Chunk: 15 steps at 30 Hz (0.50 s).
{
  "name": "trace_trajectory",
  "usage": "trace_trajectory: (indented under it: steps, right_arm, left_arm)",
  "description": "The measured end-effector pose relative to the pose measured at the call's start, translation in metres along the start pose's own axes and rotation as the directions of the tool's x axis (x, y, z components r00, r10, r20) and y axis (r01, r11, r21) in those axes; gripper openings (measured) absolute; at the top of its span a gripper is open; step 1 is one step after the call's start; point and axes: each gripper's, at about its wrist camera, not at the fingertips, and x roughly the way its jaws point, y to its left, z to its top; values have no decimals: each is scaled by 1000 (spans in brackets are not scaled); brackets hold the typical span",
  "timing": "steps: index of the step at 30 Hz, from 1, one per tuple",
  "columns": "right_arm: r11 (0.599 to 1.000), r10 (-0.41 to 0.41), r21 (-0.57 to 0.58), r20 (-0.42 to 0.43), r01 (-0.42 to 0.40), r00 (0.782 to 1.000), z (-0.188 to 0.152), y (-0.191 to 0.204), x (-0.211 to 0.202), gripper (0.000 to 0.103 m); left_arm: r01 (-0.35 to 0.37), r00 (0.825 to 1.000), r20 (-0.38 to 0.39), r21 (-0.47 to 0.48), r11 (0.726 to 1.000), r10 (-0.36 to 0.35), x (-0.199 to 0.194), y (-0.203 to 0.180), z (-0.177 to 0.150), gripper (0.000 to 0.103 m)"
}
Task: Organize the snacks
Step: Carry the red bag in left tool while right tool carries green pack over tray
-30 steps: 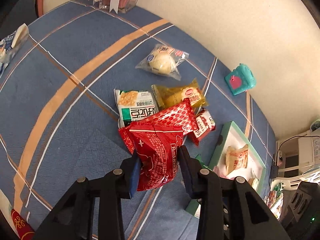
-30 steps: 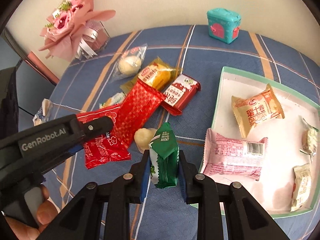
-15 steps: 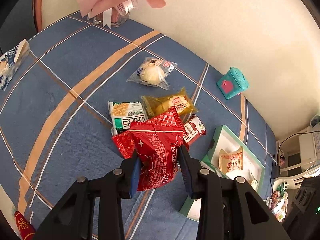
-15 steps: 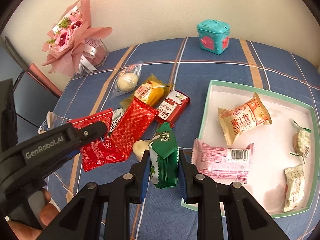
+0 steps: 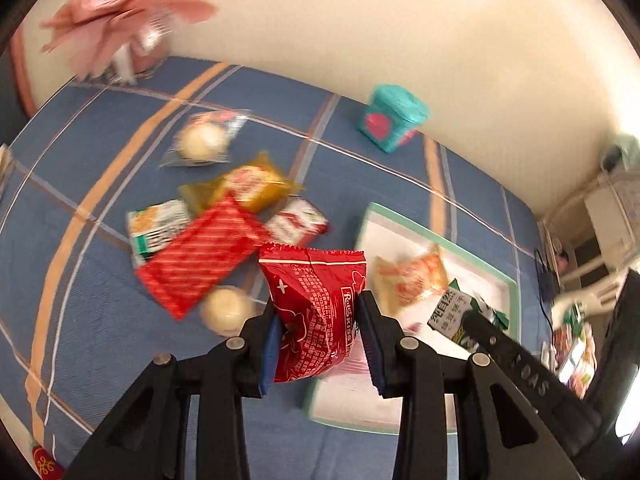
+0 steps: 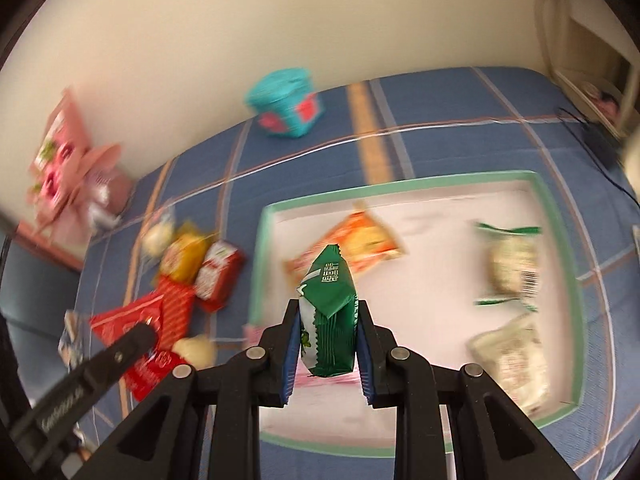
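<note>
My left gripper [image 5: 318, 320] is shut on a red snack packet [image 5: 316, 312], held in the air near the left edge of the green-rimmed white tray [image 5: 404, 216]. My right gripper [image 6: 328, 330] is shut on a green snack packet [image 6: 330, 320], held above the tray [image 6: 264, 248]; this packet also shows at the right of the left wrist view [image 5: 456, 314]. An orange packet [image 6: 352, 246] and several pale packets [image 6: 510, 258] lie in the tray. A striped red packet [image 5: 200, 256], a yellow packet [image 5: 244, 188] and others lie on the blue cloth.
A teal toy box [image 5: 390, 122] stands by the wall behind the tray. A pink bouquet [image 5: 116, 16] stands at the far left. A round bun [image 5: 226, 310] lies on the cloth near my left gripper. Shelving and cables sit at the right edge.
Both grippers have swung right toward the tray with their packets. The right gripper now hangs over the tray; the left has come level with its left rim. Both views are motion-blurred.
</note>
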Motion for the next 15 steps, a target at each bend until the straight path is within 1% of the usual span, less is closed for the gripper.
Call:
trace_trajectory:
  steps: [3, 8, 11, 15]
  right_arm:
    - [998, -24, 65, 15, 23, 1000, 7, -27, -5, 27]
    - [988, -84, 134, 38, 78, 996, 16, -59, -15, 27]
    - [982, -108, 162, 50, 99, 993, 20, -72, -19, 27]
    - [979, -124, 168, 50, 114, 991, 25, -80, -16, 27]
  left_arm:
    - [35, 999, -14, 66, 997, -34, 7, -26, -3, 38]
    - [69, 997, -51, 165, 984, -62, 24, -65, -9, 38]
    - [94, 993, -84, 206, 974, -78, 36, -83, -13, 38]
    - [98, 993, -87, 253, 962, -79, 48, -100, -14, 39]
